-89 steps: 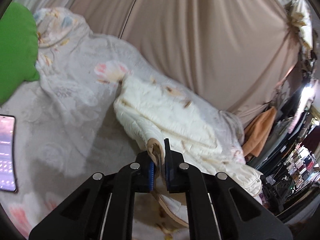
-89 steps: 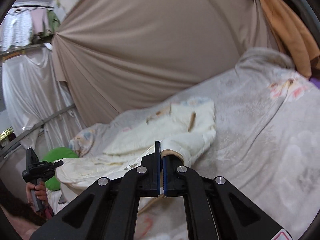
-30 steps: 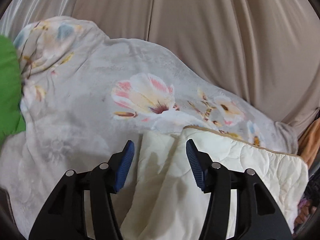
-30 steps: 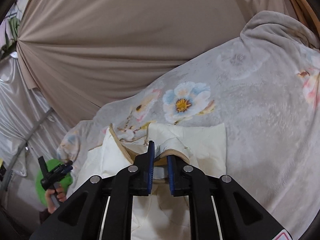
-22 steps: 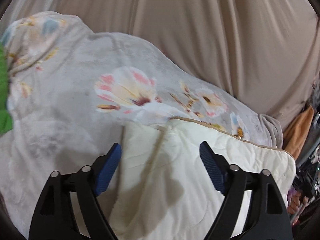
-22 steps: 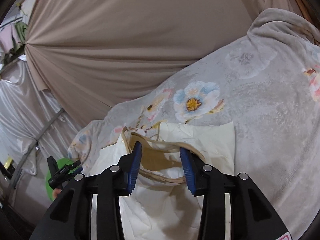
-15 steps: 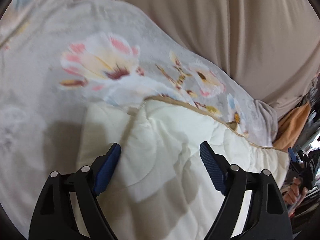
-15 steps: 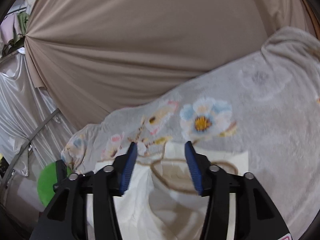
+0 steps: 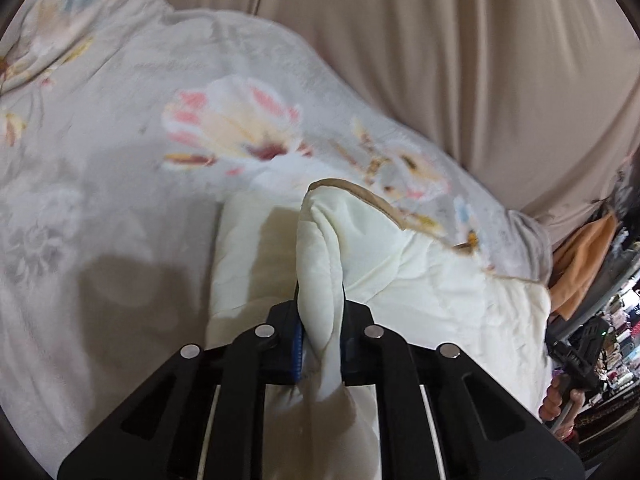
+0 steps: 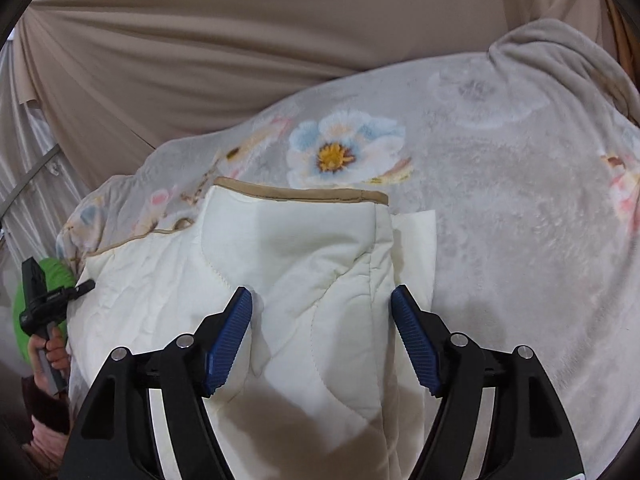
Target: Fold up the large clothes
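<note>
a bed under a grey flowered blanket [image 10: 500, 208] fills most of the room. behind it hangs a pleated beige curtain [image 9: 460, 52]. a pale silvery drape [image 10: 24, 152] hangs at one side, an orange cloth [image 9: 580, 272] at the other, beside cluttered shelves [image 9: 616, 332].

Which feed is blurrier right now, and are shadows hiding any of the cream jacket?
Left wrist view: motion-smeared floral blanket; cream jacket fairly sharp, shadowed beside the pinched fold. Right wrist view: crisper; gripper shadow darkens the jacket's near part. Both bend at the fisheye rim.
</note>
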The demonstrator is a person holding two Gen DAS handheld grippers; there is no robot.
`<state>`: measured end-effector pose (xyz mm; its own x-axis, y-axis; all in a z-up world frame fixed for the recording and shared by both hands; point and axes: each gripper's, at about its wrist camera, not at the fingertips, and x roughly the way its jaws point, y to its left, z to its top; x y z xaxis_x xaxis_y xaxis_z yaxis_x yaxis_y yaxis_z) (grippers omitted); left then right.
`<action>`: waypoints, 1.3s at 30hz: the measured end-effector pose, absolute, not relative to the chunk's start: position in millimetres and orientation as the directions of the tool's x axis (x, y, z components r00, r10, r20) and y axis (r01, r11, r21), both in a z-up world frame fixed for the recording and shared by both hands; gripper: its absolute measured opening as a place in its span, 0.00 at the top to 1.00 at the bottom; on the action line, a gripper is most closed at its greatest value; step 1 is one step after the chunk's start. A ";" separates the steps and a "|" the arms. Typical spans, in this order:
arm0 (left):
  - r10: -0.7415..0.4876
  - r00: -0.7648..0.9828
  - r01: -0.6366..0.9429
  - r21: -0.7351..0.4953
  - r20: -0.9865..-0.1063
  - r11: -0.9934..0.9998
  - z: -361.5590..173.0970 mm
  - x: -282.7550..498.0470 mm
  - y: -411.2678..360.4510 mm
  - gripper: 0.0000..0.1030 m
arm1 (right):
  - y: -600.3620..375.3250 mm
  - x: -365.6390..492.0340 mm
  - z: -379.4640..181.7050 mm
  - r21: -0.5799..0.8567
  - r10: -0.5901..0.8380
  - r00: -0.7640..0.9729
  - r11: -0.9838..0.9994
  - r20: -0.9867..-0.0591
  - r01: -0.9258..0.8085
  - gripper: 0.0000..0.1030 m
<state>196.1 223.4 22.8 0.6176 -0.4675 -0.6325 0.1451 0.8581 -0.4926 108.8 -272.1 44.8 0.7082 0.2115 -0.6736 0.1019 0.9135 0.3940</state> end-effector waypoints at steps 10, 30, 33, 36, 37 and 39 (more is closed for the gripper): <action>-0.366 0.752 0.177 -0.366 -0.549 0.914 77.3 187.1 211.1 0.90 | -268.1 94.5 115.0 0.375 0.149 0.887 0.926 -0.437 0.030 0.91; -0.303 0.770 0.259 -0.160 -0.561 0.953 109.5 159.1 157.0 0.50 | -199.0 84.3 114.6 0.234 0.165 0.813 0.971 -0.559 -0.036 0.68; -0.464 0.642 0.424 -0.222 -0.610 0.878 93.9 153.4 101.3 0.50 | -125.1 90.9 103.2 0.239 0.356 0.727 0.934 -0.587 -0.264 0.69; -0.471 0.538 0.475 -0.210 -0.699 0.855 50.0 158.6 57.5 0.50 | -74.7 97.0 70.0 0.178 0.380 0.634 0.916 -0.673 -0.359 0.79; -0.446 0.532 0.472 -0.185 -0.720 0.862 37.0 160.7 53.4 0.50 | -71.2 97.6 57.2 0.131 0.340 0.626 0.926 -0.702 -0.355 0.79; -0.430 0.540 0.477 -0.158 -0.723 0.865 21.4 162.9 63.7 0.57 | -86.4 95.5 44.0 0.093 0.285 0.632 0.943 -0.721 -0.319 0.84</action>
<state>162.9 63.7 21.4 0.5402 -0.4305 -0.7231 0.4770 0.8645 -0.1583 95.5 -86.4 44.0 0.6315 0.2846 -0.7212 -0.3191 0.9432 0.0927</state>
